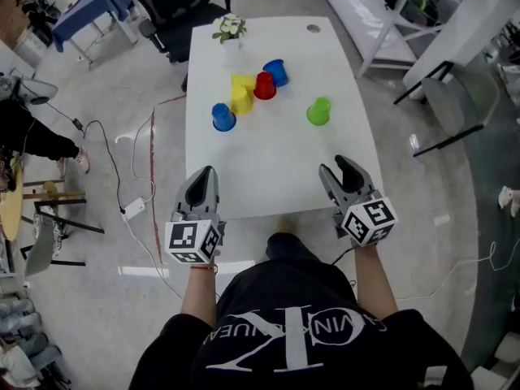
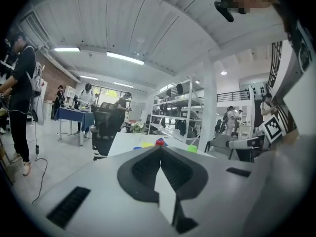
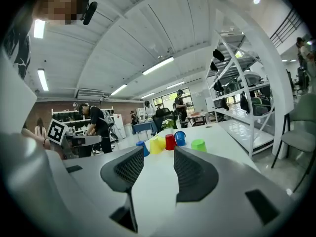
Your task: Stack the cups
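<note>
left gripper [image 2: 160, 151]: jaws pressed together | right gripper [image 3: 158, 158]: jaws spread | coloured plastic cups [image 1: 265, 85] on white rectangular table [image 1: 268, 169]

Head view looks down; gripper views share table [image 1: 276, 169].

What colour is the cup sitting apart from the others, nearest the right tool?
Green. The cup shows best in the head view.

White table [image 1: 276, 169], two blue cups [image 1: 223, 117], yellow cups [image 1: 241, 97], red cup [image 1: 265, 85], green cup [image 1: 318, 111], small plant [image 1: 230, 29]
</note>
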Tool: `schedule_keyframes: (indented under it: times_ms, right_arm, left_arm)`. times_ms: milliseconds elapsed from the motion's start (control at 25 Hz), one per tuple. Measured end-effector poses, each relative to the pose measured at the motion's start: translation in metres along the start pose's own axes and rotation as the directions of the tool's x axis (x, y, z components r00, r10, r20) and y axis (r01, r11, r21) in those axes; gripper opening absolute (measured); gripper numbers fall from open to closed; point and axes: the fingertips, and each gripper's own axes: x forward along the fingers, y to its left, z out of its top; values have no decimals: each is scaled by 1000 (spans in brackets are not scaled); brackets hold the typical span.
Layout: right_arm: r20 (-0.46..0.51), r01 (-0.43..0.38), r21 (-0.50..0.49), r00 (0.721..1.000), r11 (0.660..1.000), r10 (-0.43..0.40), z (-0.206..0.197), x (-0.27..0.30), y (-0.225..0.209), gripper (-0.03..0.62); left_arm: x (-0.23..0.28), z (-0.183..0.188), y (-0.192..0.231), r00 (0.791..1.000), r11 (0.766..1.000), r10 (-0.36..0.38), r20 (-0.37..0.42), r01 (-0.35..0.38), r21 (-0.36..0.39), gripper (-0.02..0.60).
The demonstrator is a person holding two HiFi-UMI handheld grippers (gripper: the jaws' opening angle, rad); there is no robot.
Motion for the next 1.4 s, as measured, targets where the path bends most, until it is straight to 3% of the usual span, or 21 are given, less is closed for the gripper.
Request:
schedule_keyframes:
  times_ms: [560, 1080, 1240, 1400]
  right_arm:
    - [-50, -55, -6, 997, 998, 55, 10, 59, -53, 219]
    - [-160, 86, -92, 982, 992, -100, 0, 127, -99, 261]
    - [-186, 148, -108, 968, 983, -166, -1, 134, -116, 268]
    - [-217, 159, -98, 960, 982, -177, -8, 148, -124, 272]
  left_arm:
    - [67, 6, -4, 999, 999, 32, -9, -33, -12, 5]
    - [82, -3, 28, 996, 997, 61, -63, -63, -34, 5]
    - [89, -2, 30, 996, 999, 36, -78, -38, -29, 5]
    - [93, -3, 35, 997, 999, 18, -78, -20, -26, 5]
